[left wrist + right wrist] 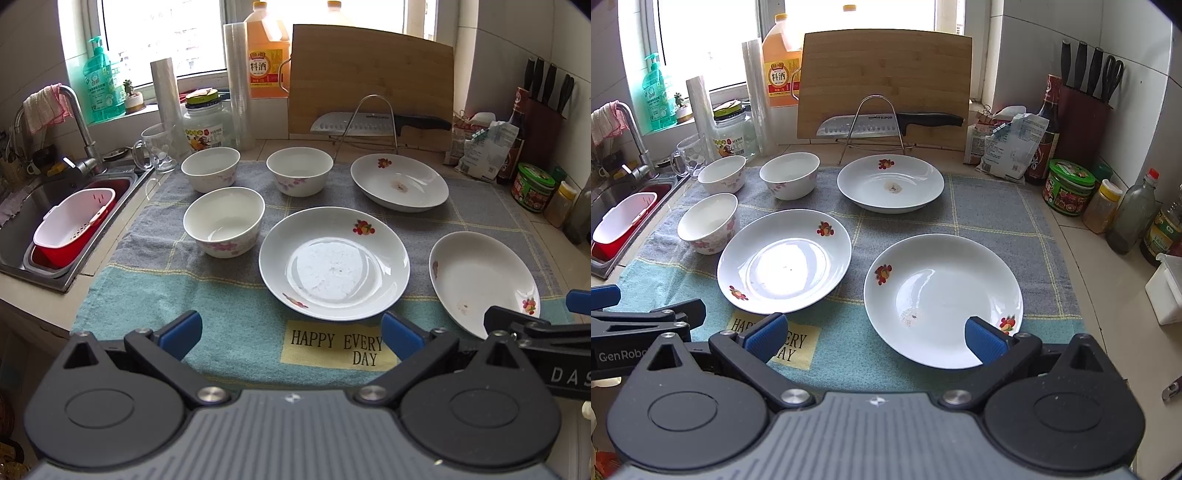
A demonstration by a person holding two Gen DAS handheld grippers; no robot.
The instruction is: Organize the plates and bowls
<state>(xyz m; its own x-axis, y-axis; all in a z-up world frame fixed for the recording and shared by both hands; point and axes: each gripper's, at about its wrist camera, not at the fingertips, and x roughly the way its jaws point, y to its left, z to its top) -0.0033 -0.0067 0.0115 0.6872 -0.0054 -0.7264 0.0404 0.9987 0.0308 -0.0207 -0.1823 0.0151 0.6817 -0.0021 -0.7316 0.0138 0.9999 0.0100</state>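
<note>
3 plates (943, 299) and 3 bowls (708, 223) sit separately on the towel (990, 221) covering the desk (1108, 332). Left gripper (291, 334) and right gripper (875, 336): fingers spread wide, empty, hovering at the towel's near edge.

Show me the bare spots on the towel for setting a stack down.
Most room: right back corner of the towel, between the far plate, the right plate and the jars. Also the front strip near the label. Crowded: the three bowls at left.
</note>
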